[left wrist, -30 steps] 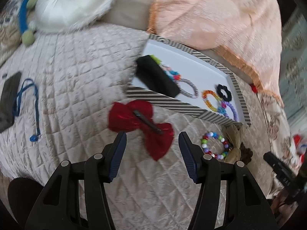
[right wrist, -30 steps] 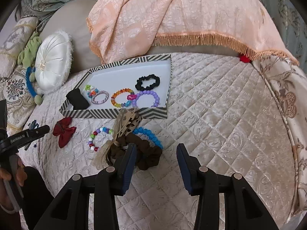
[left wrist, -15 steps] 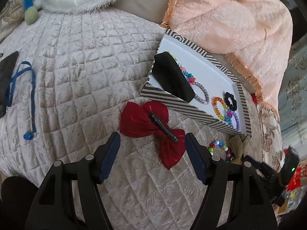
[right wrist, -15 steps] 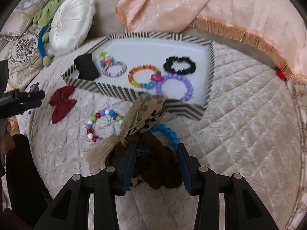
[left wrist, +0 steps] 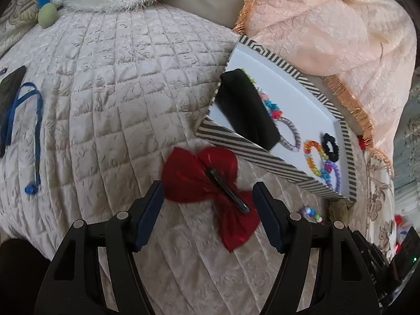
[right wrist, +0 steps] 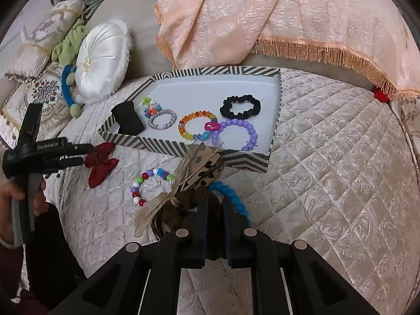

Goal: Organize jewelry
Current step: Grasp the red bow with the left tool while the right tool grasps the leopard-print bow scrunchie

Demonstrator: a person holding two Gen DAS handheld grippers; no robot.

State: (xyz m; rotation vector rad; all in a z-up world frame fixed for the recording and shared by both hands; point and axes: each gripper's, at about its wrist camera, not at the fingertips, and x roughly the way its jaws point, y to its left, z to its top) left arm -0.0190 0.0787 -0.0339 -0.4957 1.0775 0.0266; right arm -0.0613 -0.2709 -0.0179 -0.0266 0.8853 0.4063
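Left wrist view: the left gripper (left wrist: 207, 197) hangs over the quilted bed cover (left wrist: 105, 92), its 2 fingers (left wrist: 148, 210) spread wide and having just opened further. The red bow hair clip (left wrist: 204, 186) lies on the cover between and just beyond the fingertips, its black metal clip (left wrist: 228, 194) facing up; neither finger presses on it. Just behind the bow sits the striped tray (left wrist: 244, 149), holding a black pouch (left wrist: 249, 113) against its near-left wall, a grey beaded bracelet (left wrist: 294, 136), an orange beaded bracelet (left wrist: 312, 160), a black scrunchie (left wrist: 330, 147) and a purple beaded bracelet (left wrist: 337, 176). A blue cord (left wrist: 36, 136) lies well apart at the left, and a peach fringed throw (left wrist: 328, 26) is draped behind the tray.

Right wrist view: the right gripper (right wrist: 215, 204) has its fingers nearly together, having just closed, clamped on the brown scrunchie (right wrist: 173, 210) that lies on the bed cover in front of the tray. A tan patterned ribbon bow (right wrist: 197, 165) rests over the scrunchie and leans on the tray's near wall. A multicoloured bead bracelet (right wrist: 151, 186) lies just left of it, and a blue bead bracelet (right wrist: 231, 197) runs beside the right finger, partly hidden. At the left edge a person's hand (right wrist: 15, 202) holds the left gripper at the red bow. A white round cushion (right wrist: 102, 60) sits behind.
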